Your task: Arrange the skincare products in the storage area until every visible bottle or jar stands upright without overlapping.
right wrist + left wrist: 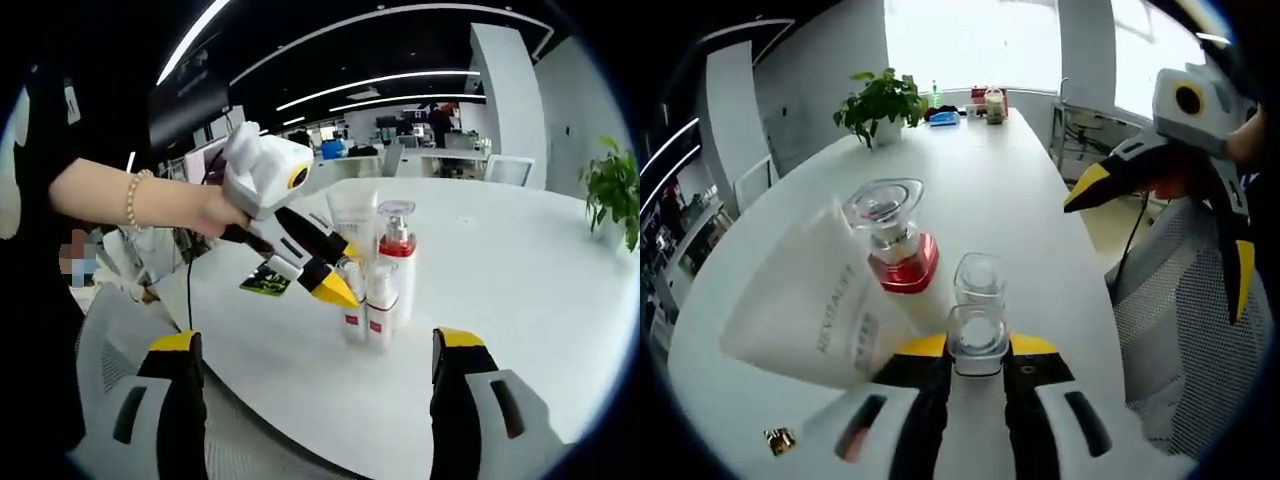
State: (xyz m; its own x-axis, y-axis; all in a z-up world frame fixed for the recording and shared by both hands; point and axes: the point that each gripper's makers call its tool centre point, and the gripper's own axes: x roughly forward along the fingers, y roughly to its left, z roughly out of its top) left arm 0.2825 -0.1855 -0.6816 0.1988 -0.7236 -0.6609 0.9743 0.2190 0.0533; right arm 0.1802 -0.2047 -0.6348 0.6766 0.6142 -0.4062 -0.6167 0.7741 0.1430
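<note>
Left hand-held gripper (pixel 978 375) clenched on a slim white bottle (pixel 978 345) with square clear cap, low centre, beside a red-collared pump bottle (pixel 895 245) on the glossy white desk (pixel 1010 190); right hand-held gripper (pixel 318 350) released.

The left tongs (pixel 978 375) hid the small bottle's (pixel 978 335) body; far items (pixel 985 103) on the surface (pixel 1040 220) were too small to tell.

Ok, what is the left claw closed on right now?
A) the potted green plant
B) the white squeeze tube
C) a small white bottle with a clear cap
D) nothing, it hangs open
C: in the left gripper view the left claw grips the small white bottle with a clear cap, beside the white squeeze tube.
</note>
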